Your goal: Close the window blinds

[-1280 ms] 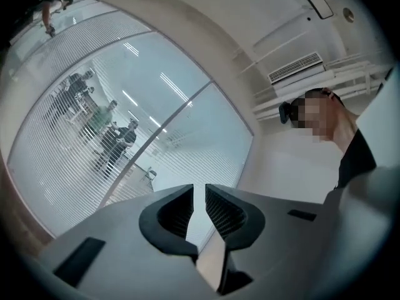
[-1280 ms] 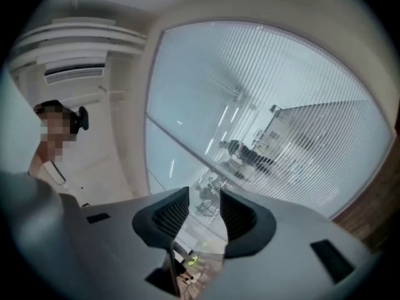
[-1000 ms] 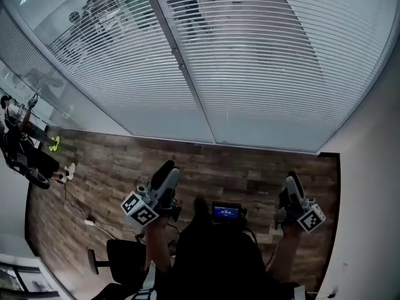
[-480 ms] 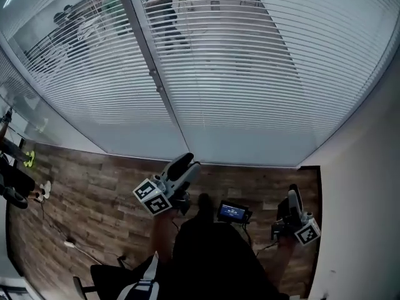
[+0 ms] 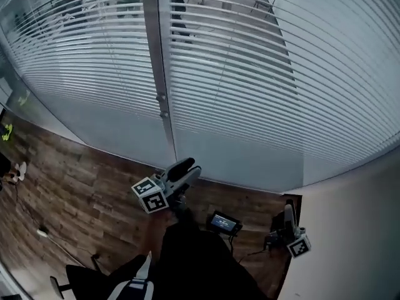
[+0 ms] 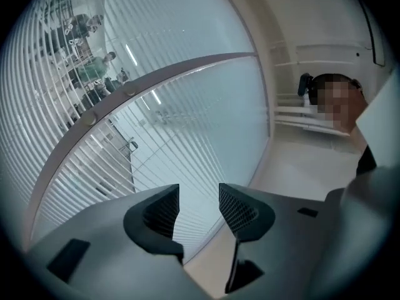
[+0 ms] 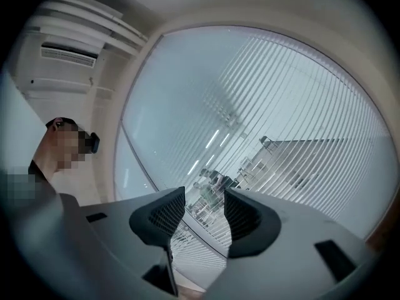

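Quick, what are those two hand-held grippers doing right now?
Left hand-held gripper: opening, nothing between its jaws.
Right hand-held gripper: open, empty.

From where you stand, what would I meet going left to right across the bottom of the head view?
Floor cable, left gripper (jaws opening, nothing between them), small lit screen, right gripper, white wall.

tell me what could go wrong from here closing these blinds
1. The left gripper, its jaws opening with nothing between them, hangs below the small fittings on the window frame. They look small, so a grab could miss or slip.
2. The blinds appear to sit behind glass, so reaching for the slats directly would likely just knock the pane.
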The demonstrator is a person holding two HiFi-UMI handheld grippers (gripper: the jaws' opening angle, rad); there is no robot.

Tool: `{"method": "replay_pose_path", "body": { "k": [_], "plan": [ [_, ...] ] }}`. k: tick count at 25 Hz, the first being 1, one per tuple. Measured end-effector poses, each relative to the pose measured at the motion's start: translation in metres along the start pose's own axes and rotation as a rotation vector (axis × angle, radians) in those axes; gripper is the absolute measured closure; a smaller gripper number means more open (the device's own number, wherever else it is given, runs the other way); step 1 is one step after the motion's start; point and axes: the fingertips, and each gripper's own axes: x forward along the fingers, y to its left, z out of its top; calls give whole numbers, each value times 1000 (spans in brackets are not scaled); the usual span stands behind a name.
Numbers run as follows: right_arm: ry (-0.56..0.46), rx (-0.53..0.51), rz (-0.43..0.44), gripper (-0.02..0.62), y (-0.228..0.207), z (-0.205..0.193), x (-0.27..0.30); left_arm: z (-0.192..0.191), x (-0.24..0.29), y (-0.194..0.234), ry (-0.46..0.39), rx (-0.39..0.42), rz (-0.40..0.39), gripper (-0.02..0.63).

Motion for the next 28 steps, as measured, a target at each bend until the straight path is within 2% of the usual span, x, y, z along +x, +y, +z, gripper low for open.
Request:
{"method": "replay_pose_path", "body": {
  "k": [5, 7, 10, 13, 17, 20, 24, 26, 28],
  "plan": [
    [89, -22, 37, 414, -2, -16, 72, 12, 14, 51, 38, 17, 58, 411],
    [115, 26, 56, 414, -12, -26, 88, 12, 18, 69, 44, 20, 83, 411],
    [150, 82, 91, 414, -36, -47, 95, -7, 19, 88, 61, 27, 124, 411],
    [191, 86, 137, 414, -57, -59, 108, -24, 18, 102, 74, 50, 171, 413],
    [239, 122, 219, 414, -58, -35, 143, 1, 33, 94, 29, 63, 237, 413],
    [256, 111, 292, 414, -56, -9, 149, 2, 43, 76, 11, 54, 292, 413],
    [279, 155, 366, 414, -52, 20, 162, 13, 56, 47, 9, 80, 375, 413],
    [281, 183, 377, 414, -59, 17, 173, 15, 49, 56, 10, 94, 430, 413],
    [282, 188, 401, 414, -77, 6, 172, 18, 29, 77, 9, 137, 529, 413]
  ]
}}
